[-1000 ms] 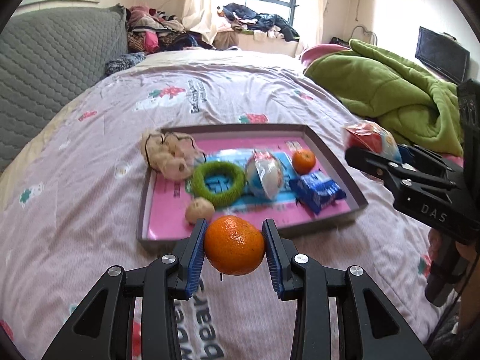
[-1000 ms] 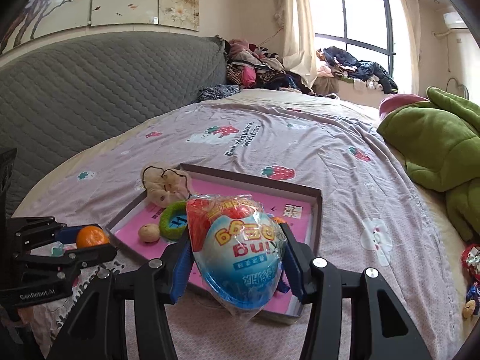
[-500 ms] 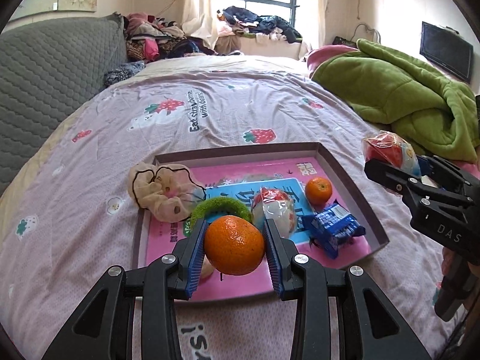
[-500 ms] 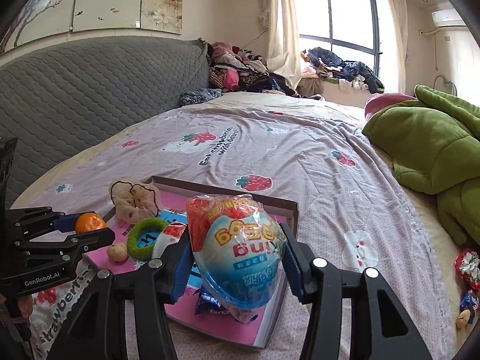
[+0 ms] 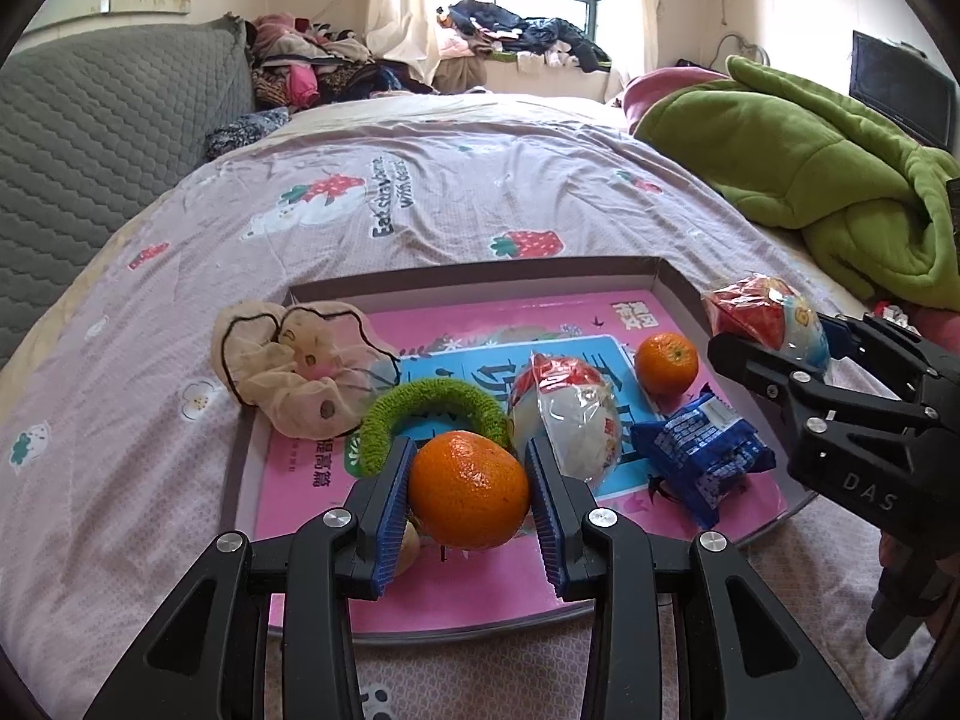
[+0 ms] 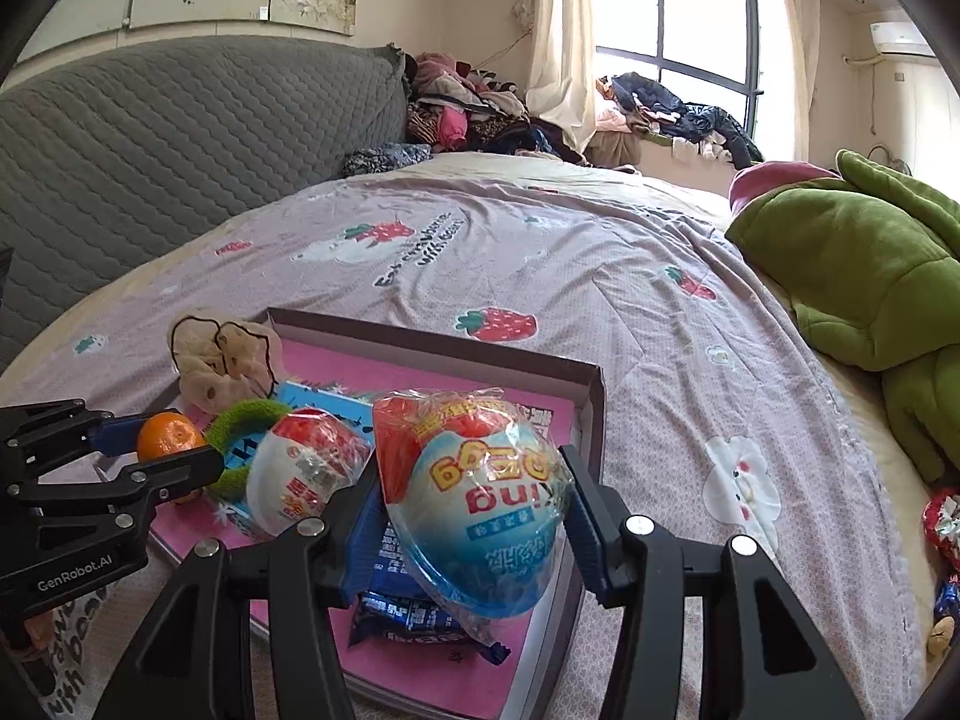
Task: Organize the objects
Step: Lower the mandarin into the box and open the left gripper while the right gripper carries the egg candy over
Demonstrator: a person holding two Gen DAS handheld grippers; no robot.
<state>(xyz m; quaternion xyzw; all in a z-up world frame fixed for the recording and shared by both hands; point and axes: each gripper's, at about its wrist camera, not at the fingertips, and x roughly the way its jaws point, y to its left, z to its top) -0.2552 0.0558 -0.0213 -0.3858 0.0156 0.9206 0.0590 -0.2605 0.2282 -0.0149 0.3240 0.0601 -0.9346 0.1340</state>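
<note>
My left gripper point(image 5: 468, 489) is shut on an orange mandarin point(image 5: 467, 487) and hangs over the near left part of the pink-lined tray point(image 5: 480, 282). My right gripper point(image 6: 471, 501) is shut on a wrapped blue-and-red toy egg point(image 6: 480, 498), above the tray's point(image 6: 432, 339) right side. In the tray lie a beige scrunchie point(image 5: 294, 366), a green ring point(image 5: 432, 414), a second wrapped egg point(image 5: 567, 420), a small mandarin point(image 5: 666, 363) and a blue snack packet point(image 5: 702, 462). The left wrist view shows the right gripper point(image 5: 774, 330) at the tray's right edge.
The tray rests on a lilac strawberry-print bedspread point(image 5: 420, 198). A green blanket point(image 5: 810, 180) is heaped at the right, a grey quilted headboard point(image 6: 150, 150) stands at the left, and clothes point(image 6: 468, 108) pile near the window. Small wrapped sweets point(image 6: 945, 528) lie at the right bed edge.
Both grippers have moved forward and down over the tray, each holding its object. The tray now looms larger and nearer in both views.
</note>
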